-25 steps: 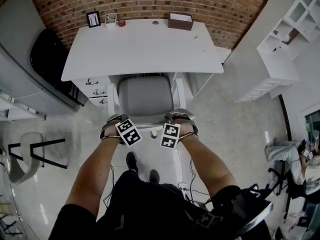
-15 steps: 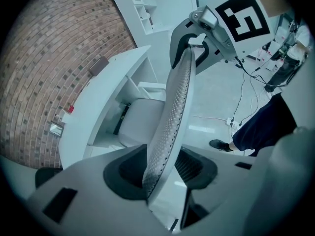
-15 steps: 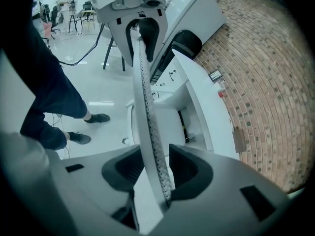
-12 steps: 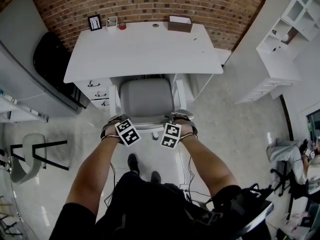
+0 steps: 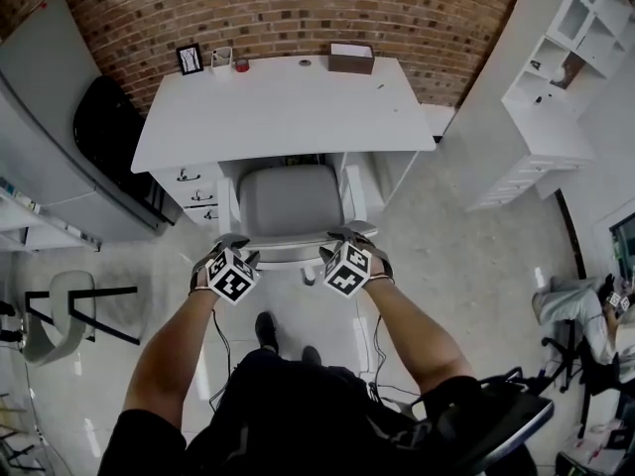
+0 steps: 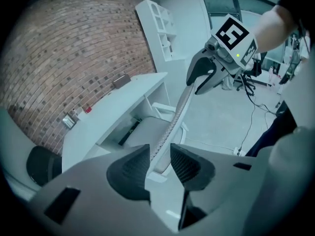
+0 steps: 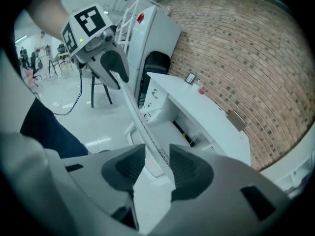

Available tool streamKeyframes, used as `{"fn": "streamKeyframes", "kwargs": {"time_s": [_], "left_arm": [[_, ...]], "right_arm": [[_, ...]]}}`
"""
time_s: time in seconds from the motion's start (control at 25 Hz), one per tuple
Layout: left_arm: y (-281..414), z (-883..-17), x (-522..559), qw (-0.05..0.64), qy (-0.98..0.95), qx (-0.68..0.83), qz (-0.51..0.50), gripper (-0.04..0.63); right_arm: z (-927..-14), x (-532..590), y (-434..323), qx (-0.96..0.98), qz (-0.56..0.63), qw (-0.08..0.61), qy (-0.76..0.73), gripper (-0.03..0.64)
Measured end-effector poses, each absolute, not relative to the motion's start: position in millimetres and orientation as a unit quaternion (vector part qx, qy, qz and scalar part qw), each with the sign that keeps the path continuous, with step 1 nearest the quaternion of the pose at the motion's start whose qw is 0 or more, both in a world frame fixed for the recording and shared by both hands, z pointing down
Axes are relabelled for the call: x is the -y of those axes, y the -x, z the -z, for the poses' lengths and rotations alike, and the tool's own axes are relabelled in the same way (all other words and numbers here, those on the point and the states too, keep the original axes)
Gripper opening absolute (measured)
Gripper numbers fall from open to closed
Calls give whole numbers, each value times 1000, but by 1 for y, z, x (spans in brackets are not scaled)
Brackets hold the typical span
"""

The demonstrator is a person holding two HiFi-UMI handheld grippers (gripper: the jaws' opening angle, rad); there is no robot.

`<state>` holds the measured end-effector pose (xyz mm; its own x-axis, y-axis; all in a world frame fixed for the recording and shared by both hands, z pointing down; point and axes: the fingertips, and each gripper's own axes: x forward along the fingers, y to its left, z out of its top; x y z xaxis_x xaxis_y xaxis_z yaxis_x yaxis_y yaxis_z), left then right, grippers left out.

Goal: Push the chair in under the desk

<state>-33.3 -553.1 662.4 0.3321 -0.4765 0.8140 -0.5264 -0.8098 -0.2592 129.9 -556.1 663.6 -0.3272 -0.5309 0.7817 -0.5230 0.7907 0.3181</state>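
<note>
Head view, entries from the bottom of the frame upward.

1. Person: dark clothing at lower centre. Two bare forearms [image 5: 179, 350] reach up the frame, with dark shoes [image 5: 263, 330] on the pale floor [image 5: 466, 226] between them.
2. left gripper [image 5: 236, 244]: centre-left, marker cube on top, at the left end of the backrest [image 5: 290, 253]. Left gripper view: the backrest's mesh edge stands between the jaws, which are closing, a pad against each side of it.
3. right gripper [image 5: 347, 236]: centre-right, at the backrest's other end. Right gripper view: jaws apart and astride the rim. The mesh edge lies against one pad, with a thin gap at the other.
4. chair [image 5: 290, 201]: white frame, grey seat, centre of frame. The seat sits in the table's knee gap, its far edge at the table's near edge. The backrest is outside the gap, nearer the person.
5. table [image 5: 283, 107]: white, upper centre, with a drawer unit [image 5: 193, 184] just left of the chair. Along its far edge, left to right: picture frame [image 5: 189, 59], white holder [image 5: 220, 59], small red item [image 5: 241, 64], brown box [image 5: 350, 58].
6. Brick wall [image 5: 298, 8]: across the top, directly behind the table.
7. Margins: grey stool [image 5: 60, 310] with black legs at lower left, white shelf unit [image 5: 556, 77] at upper right, a seated person [image 5: 571, 305] at the right edge.
</note>
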Motion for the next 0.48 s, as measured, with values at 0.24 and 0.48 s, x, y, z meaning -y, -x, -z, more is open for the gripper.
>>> {"fn": "streamKeyframes", "kwargs": {"time_s": [0.24, 0.48], "left_arm": [[42, -623, 533, 84, -844, 381, -369, 52], [57, -578, 499, 113, -852, 448, -247, 9]], "right_arm": [[-633, 548, -141, 831, -62, 384, -398, 112], [-593, 533, -150, 841, -98, 280, -453, 33]]}}
